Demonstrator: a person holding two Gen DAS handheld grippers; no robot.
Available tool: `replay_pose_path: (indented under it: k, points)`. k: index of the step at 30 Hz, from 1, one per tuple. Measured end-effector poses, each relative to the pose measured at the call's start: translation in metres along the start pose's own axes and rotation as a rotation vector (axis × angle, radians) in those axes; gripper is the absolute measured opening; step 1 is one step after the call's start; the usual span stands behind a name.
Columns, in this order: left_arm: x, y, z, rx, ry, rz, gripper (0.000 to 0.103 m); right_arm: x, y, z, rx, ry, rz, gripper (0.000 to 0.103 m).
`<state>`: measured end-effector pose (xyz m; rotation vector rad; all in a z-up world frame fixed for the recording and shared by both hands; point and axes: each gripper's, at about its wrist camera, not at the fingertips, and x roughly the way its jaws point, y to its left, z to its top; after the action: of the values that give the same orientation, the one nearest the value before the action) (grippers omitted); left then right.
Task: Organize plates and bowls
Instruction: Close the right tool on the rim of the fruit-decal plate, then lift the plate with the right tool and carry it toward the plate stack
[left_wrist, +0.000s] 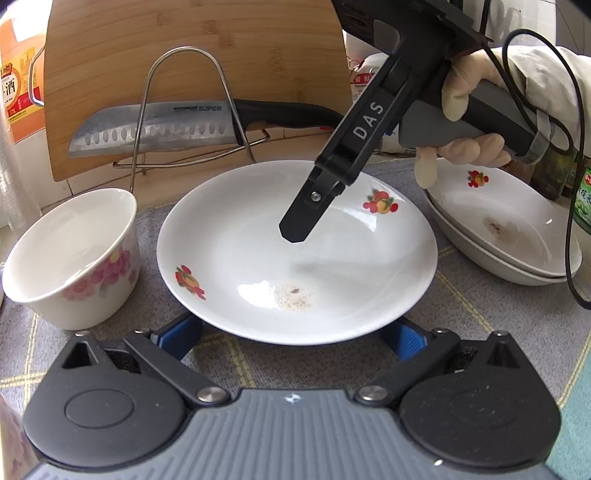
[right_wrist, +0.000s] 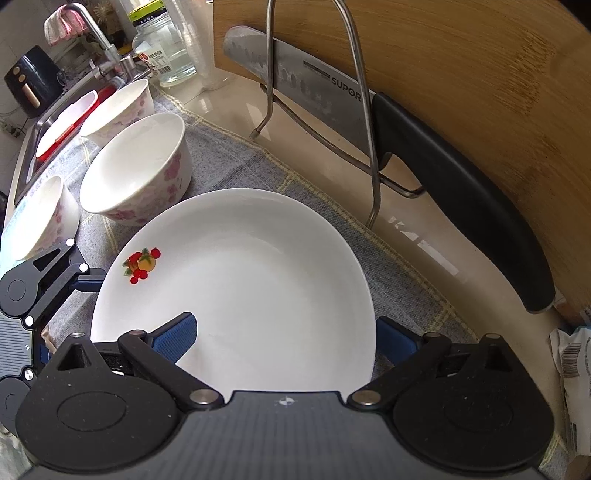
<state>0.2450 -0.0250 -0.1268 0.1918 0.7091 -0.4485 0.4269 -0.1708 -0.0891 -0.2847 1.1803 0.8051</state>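
here: three plates (left_wrist: 295, 254) (two stacked), three bowls (right_wrist: 136, 173); both tools (right_wrist: 284, 339) spread.

- A bamboo cutting board (left_wrist: 192, 44) stands upright at 12 o'clock in the left wrist view.
- A steel wire rack (left_wrist: 184, 107) stands before it, holding a knife (left_wrist: 155, 129) marked SUPOR, black handle toward 2 o'clock.
- A grey checked cloth (left_wrist: 476, 321) covers the counter.
- In the right wrist view, a faucet (right_wrist: 96, 33) and a glass jar (right_wrist: 162, 48) sit at 11 o'clock.
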Motion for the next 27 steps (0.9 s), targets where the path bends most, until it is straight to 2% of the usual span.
replay_pose_path:
  k: [11,27]
  points:
    - [0.0007,0.0016,0.0014,0.015,-0.009,-0.016,0.103,0.0022,0.0029,0.0007,-0.018,-0.003,0.041,0.103]
    - [-0.0002,0.0013,0.0016,0.023,-0.012,-0.018,0.102,-0.0014,0.0009,-0.0016,0.000,-0.020,0.041,0.101]
